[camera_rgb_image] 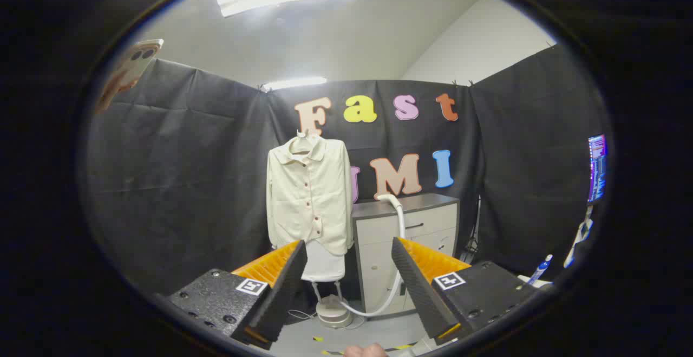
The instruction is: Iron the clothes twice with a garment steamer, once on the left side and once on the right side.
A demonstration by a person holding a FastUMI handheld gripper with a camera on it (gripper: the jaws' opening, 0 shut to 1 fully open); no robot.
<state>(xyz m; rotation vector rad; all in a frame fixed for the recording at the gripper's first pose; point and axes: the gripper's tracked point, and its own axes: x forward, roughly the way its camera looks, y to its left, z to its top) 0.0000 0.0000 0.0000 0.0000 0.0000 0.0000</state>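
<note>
Gripper (349,254) released, 2 fingers spread wide, nothing between them, touching nothing. A bit of a hand (364,351) shows low between the fingers, nearest the camera. Floor (346,338) ahead has a few small yellow-black marks. Beyond the fingers, in the gap: round steamer base (334,312) on the floor with thin uprights rising from it, white hose (399,238) running from the base in a loop along the floor, then up in front of the cabinet (406,248), its curved top end lying at the cabinet's top edge. Steamer head itself: cannot tell where it is. Cabinet is pale with a dark top, drawers on the front, just right of the garment. Cream button-front shirt (309,197) hangs on a hanger (303,143) above the base, front facing the gripper, well apart from the fingers, left side touching or just beside the cabinet's edge. A white panel (323,265) hangs under the shirt hem. Far right: a lit screen (596,167), a pen (540,268) near the right finger's body. Upper left: a phone (138,62).
</note>
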